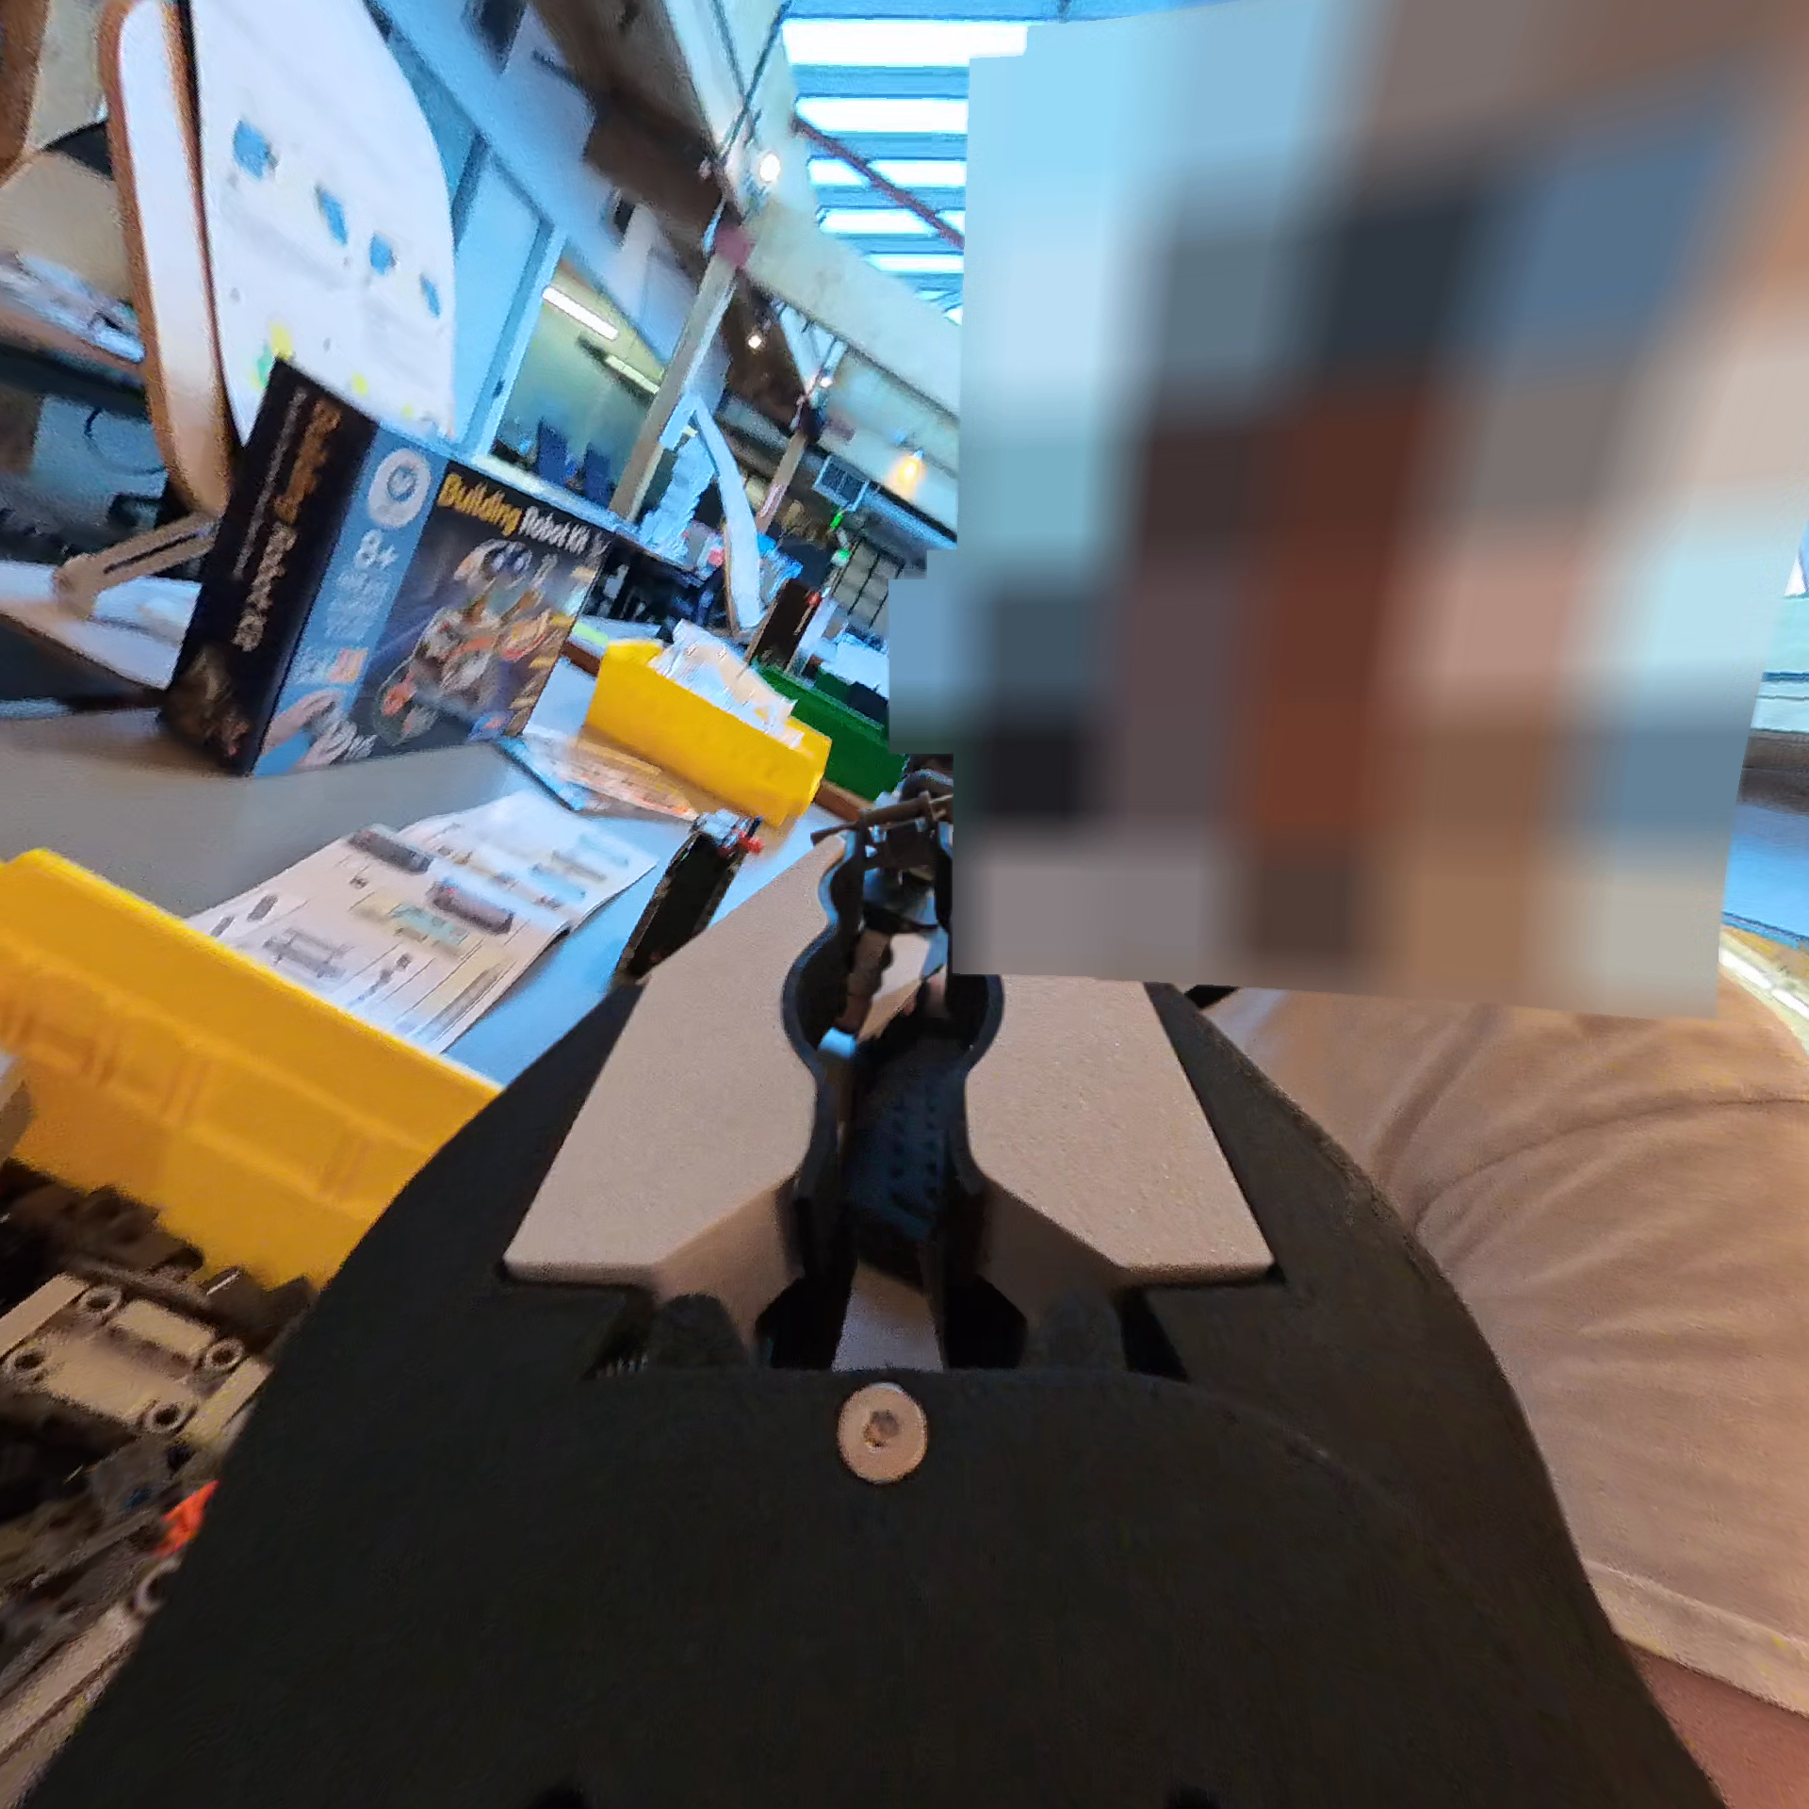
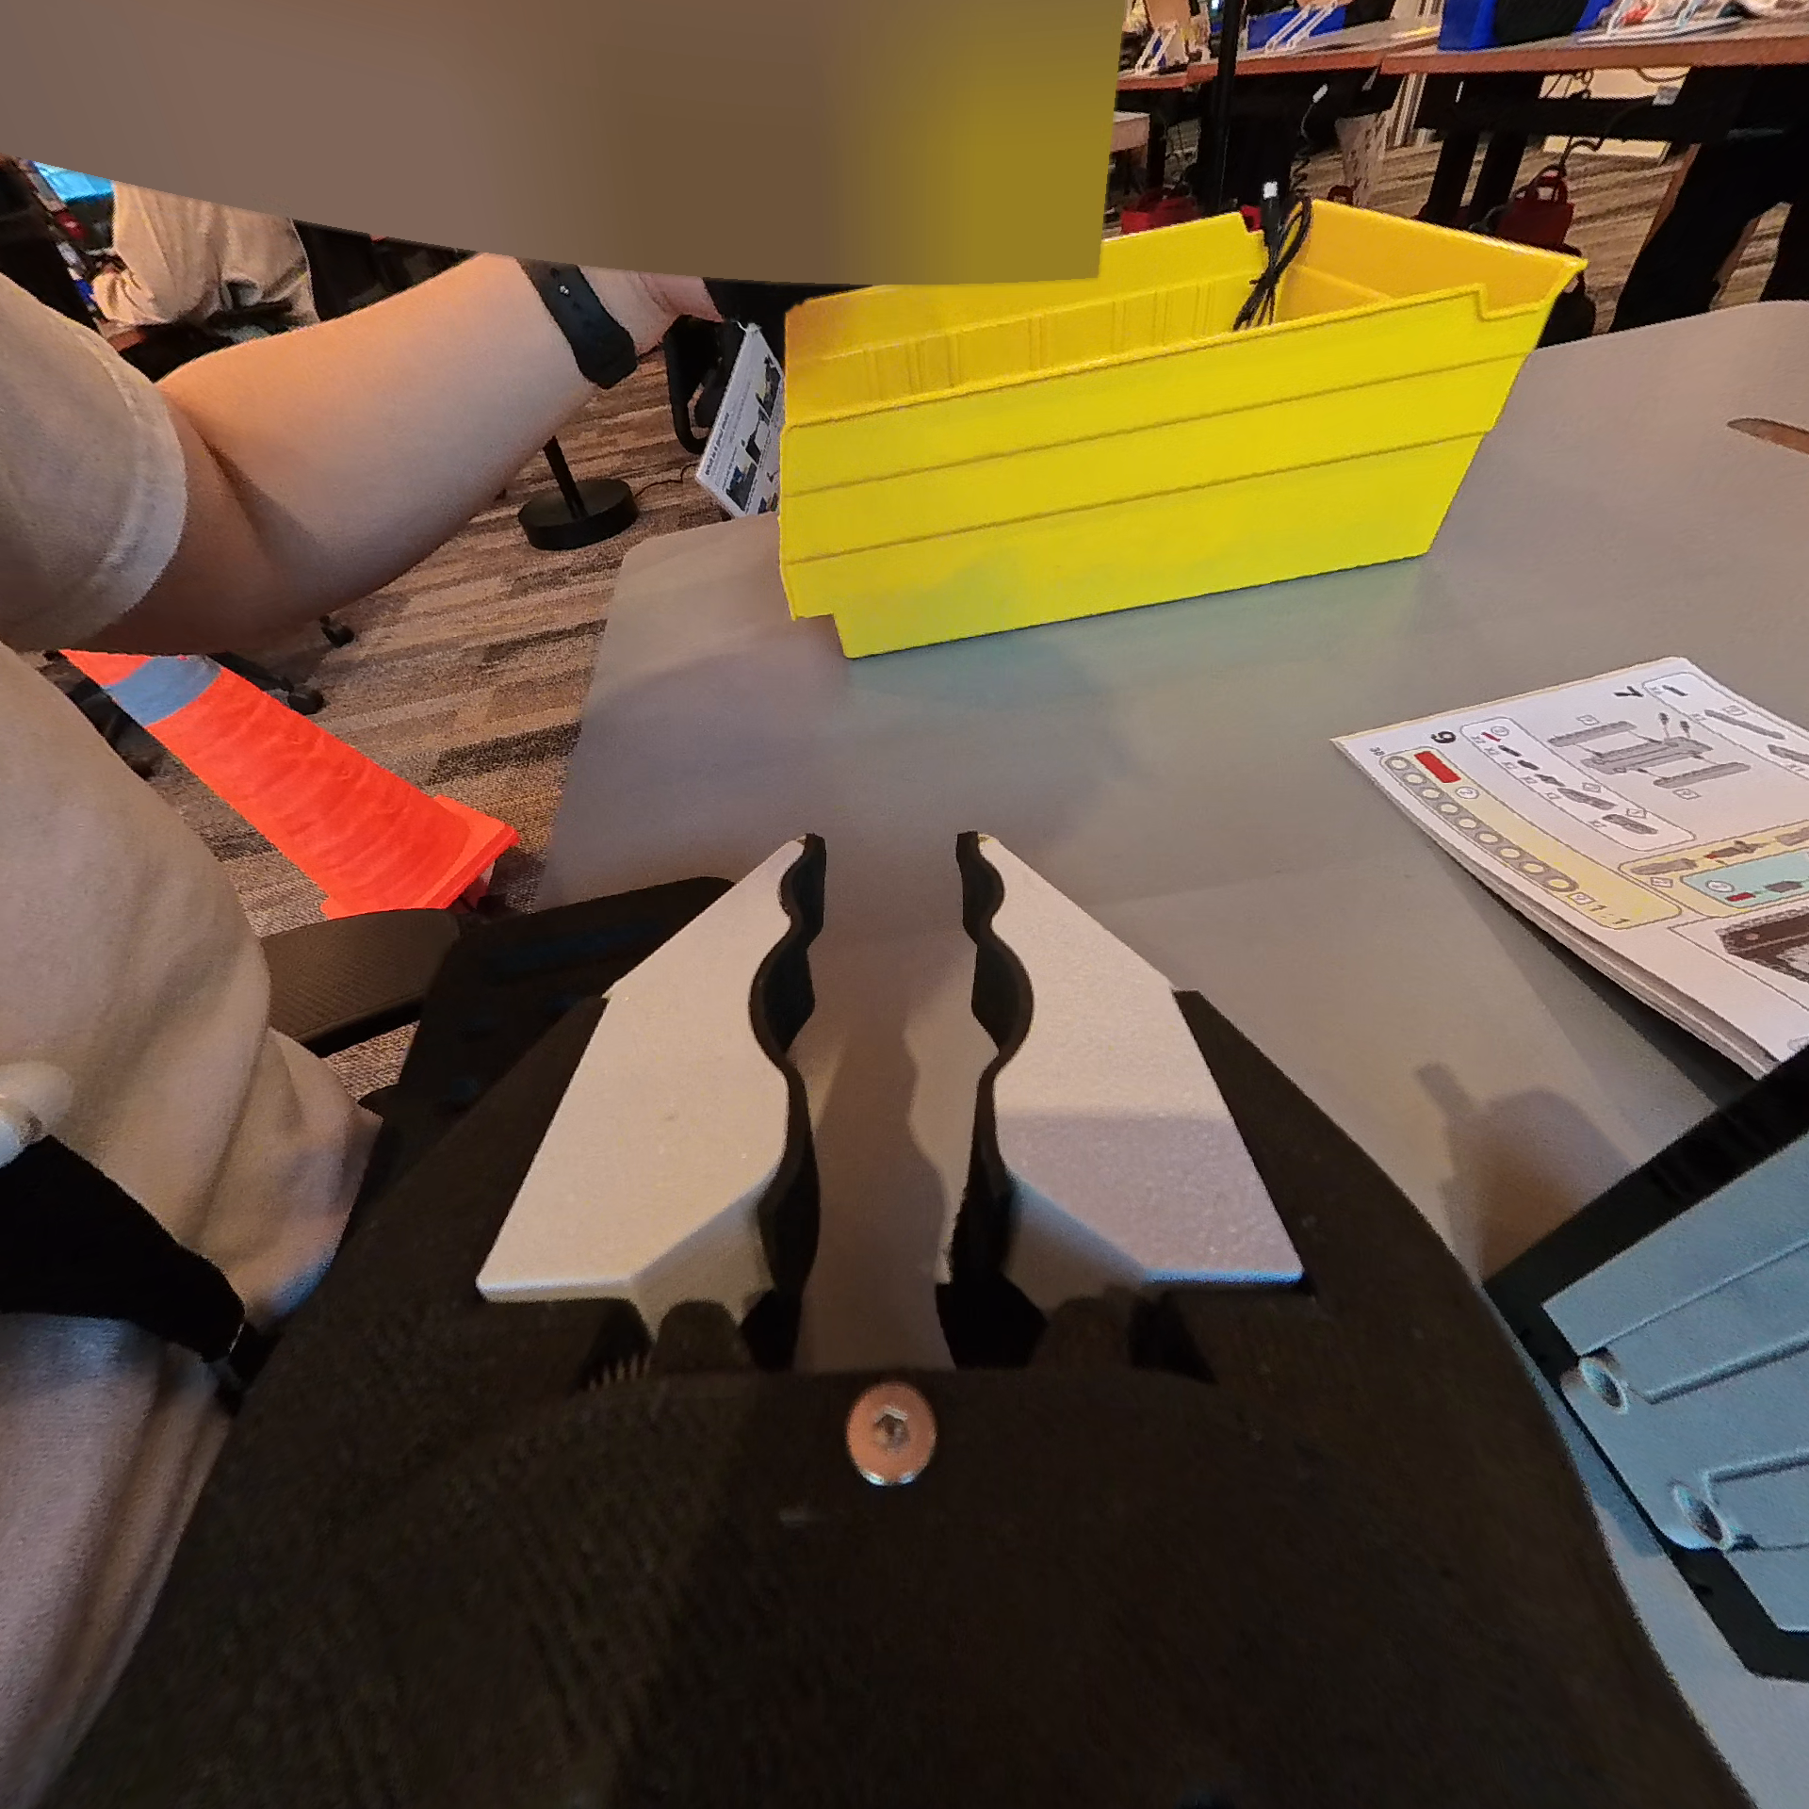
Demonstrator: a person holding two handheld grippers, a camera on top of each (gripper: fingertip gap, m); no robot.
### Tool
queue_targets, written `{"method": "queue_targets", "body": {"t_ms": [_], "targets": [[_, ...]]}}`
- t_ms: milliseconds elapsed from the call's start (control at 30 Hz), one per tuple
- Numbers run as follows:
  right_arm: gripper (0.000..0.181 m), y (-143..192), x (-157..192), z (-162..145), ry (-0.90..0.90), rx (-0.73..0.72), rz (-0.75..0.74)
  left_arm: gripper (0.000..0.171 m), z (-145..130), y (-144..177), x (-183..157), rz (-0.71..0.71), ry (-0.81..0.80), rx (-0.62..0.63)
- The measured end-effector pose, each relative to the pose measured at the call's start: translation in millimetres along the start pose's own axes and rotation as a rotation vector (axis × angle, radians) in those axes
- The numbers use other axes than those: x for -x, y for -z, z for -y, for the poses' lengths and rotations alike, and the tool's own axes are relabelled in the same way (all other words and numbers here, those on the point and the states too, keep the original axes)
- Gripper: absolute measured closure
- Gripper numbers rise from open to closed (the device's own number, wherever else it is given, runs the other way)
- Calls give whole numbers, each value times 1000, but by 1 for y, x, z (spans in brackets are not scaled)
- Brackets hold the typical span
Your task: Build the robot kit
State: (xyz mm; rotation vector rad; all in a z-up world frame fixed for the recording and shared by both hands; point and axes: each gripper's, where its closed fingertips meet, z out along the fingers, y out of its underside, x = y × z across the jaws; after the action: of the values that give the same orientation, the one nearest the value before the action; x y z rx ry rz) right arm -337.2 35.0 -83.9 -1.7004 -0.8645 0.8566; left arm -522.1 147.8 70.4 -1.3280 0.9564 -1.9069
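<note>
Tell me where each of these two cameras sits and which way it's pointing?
Left wrist view: behind the left gripper, tilted up over the table toward a boxed kit; a dark part sits between its fingers; person's shirt at right.
Right wrist view: behind the open right gripper, facing a yellow bin; person's forearm at left.
Shared: grey table, instruction booklet.

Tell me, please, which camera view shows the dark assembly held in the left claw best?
The left wrist view: the left claw is shut on the dark assembly, with rods and a knobbly black part between its fingers. The right wrist view shows none of it, only the empty right claw.
</note>
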Motion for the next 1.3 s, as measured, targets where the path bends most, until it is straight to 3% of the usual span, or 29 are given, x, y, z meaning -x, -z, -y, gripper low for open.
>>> {"method": "queue_targets", "body": {"t_ms": [67, 133, 200, 267, 300, 367, 567, 633, 800, 867, 1000, 1133, 1300], "targets": [[154, 0, 1, 0, 5, 0, -1, 161, 2, 2, -6, -16, -8, -15], [154, 1, 1, 0, 7, 2, 0, 161, 2, 3, 7, 81, 5, 11], [154, 0, 2, -1, 5, 6, 2, 160, -6, 17, 49, 383, 30, 132], [154, 0, 3, -2, 2, 8, 8, 160, -18, 61, 104, 846, 64, 310], [154, 0, 3, -1, 3, 9, 9, 160, -23, 83, 118, 1013, 59, 415], [154, -1, 3, -2, 9, 12, 7, 160, -31, 104, 134, 1194, 27, 596], [154, -2, 2, -4, -2, 20, 9, 160, -62, 130, 173, 1463, -3, 956], [154, -2, 1, -5, -3, 24, 7, 160, -69, 139, 182, 1499, 24, 1018], [154, -2, -1, -5, -8, 22, 2, 159, -82, 145, 196, 1489, 164, 972], [154, -2, -1, -5, -12, 20, 5, 143, -79, 146, 197, 1506, 142, 963], [154, -2, 0, -5, -10, 23, 8, 138, -54, 126, 194, 1498, -65, 911], [154, -3, 0, -6, -14, 30, 12, 121, -38, 73, 190, 1318, -335, 889], [154, -2, -1, -6, -4, 29, 3, 113, -42, 55, 215, 1225, -656, 1052]]}}
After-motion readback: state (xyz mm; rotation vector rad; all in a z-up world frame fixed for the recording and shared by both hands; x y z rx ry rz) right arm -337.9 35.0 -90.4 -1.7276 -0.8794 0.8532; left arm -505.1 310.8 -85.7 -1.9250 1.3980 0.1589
